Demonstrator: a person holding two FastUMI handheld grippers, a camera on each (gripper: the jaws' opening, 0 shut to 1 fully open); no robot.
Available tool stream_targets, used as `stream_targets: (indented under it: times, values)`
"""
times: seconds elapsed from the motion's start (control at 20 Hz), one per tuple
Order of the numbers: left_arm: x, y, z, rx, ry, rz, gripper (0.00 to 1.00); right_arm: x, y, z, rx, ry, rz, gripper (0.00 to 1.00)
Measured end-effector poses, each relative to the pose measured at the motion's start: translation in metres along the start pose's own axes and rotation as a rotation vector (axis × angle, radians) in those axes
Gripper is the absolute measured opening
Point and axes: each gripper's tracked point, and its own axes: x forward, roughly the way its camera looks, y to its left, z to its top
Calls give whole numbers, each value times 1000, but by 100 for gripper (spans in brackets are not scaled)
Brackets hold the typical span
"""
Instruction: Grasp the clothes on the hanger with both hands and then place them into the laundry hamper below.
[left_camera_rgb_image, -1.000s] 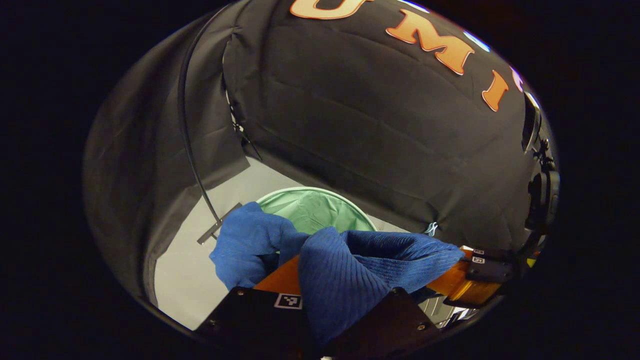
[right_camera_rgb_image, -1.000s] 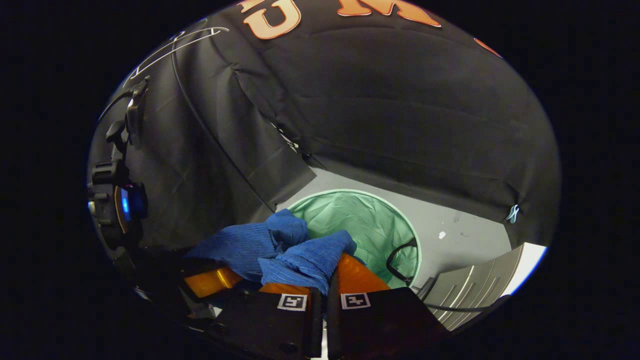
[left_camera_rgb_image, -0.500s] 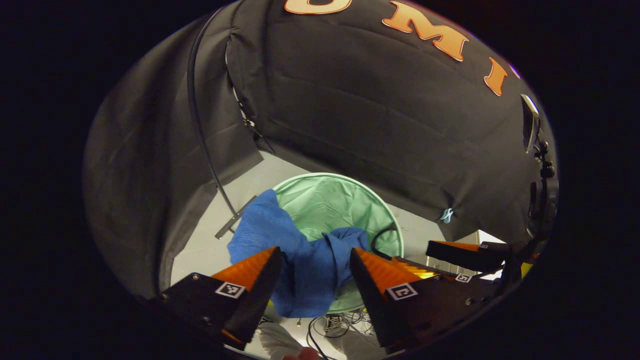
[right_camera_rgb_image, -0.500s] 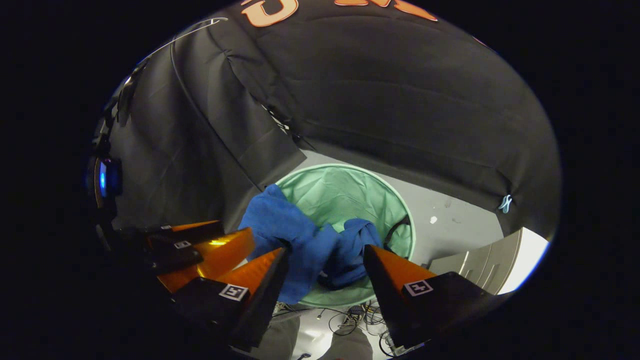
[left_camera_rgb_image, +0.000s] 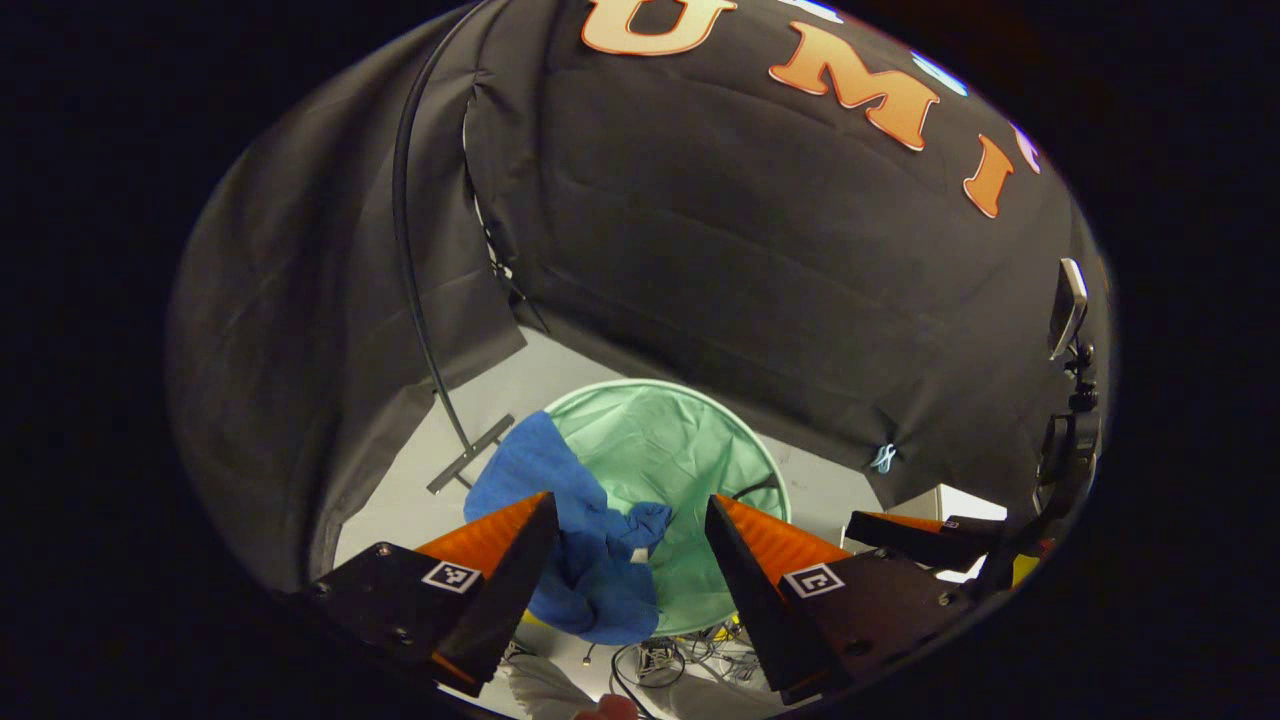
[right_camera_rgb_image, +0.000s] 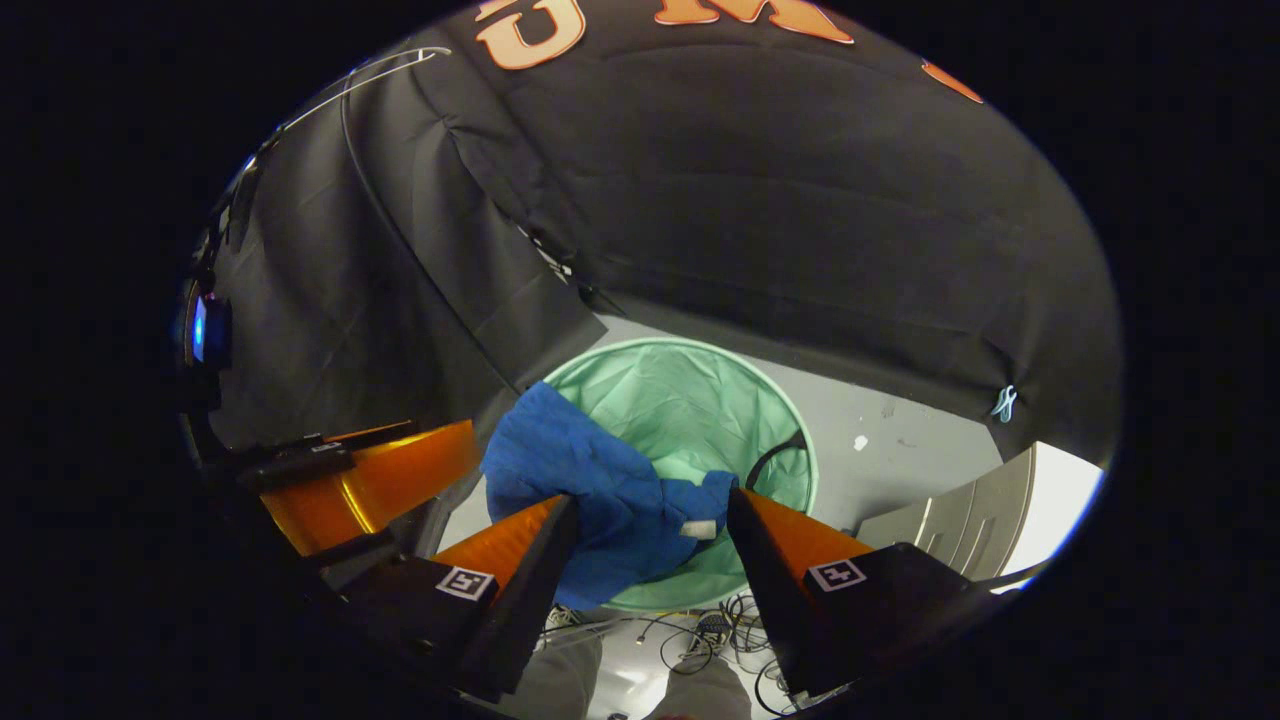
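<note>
Below both grippers, on pale floor (left_camera_rgb_image: 420, 500) against the booth's black wall (left_camera_rgb_image: 720, 250):

- Laundry hamper (left_camera_rgb_image: 690, 420), (right_camera_rgb_image: 700, 380): round, pale green fabric, mouth upward, rim unobstructed on the far side.
- Clothes (left_camera_rgb_image: 570, 520), (right_camera_rgb_image: 600, 480): one blue ribbed garment, draped over the hamper's near-left rim; part inside the mouth, part hanging outside over the edge. Small pale tag on the inner fold. Not fully contained.
- Left gripper (left_camera_rgb_image: 630, 550): fingers spread wide, released, nothing between them; garment lying below the gap, untouched.
- Right gripper (right_camera_rgb_image: 650, 550): fingers likewise parted and empty, positioned above the hamper's near rim. Also seen at lower right of the left gripper view (left_camera_rgb_image: 930, 535).
- Dark cable (right_camera_rgb_image: 775, 460): looped at the hamper's right rim. More cables and a person's shoes and trouser legs (right_camera_rgb_image: 640, 680) on the floor beneath.
- Thin rod with flat foot (left_camera_rgb_image: 470, 455) beside the hamper's left side.

Step in hand, as judged: release over the hamper, largely done but untidy.

Handling notes: soft knit, likely to slide toward whichever side carries more weight, so possibly off the rim outward. Advisable to pinch the overhanging portion low on its outer fold, lift clear of the rim, carry toward the hamper's centre and let go there. Best kept away from the cable loop; light hamper wall prone to buckling or tipping if pressed.
</note>
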Motion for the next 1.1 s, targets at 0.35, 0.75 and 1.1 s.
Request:
stream_targets:
  times: [0.35, 0.75, 1.1]
  values:
    - [-67, -5, 84, -26, -208, -4, 95, -67, 7, 75, -39, -186, 10, 98]
    - [-161, -1, 177, -14, -480, 10, 95, -172, 32, 172, -73, -447, 53, 98]
    - [-234, -13, 239, 1, -736, -7, 88, -270, 46, 238, -110, -659, 109, 98]
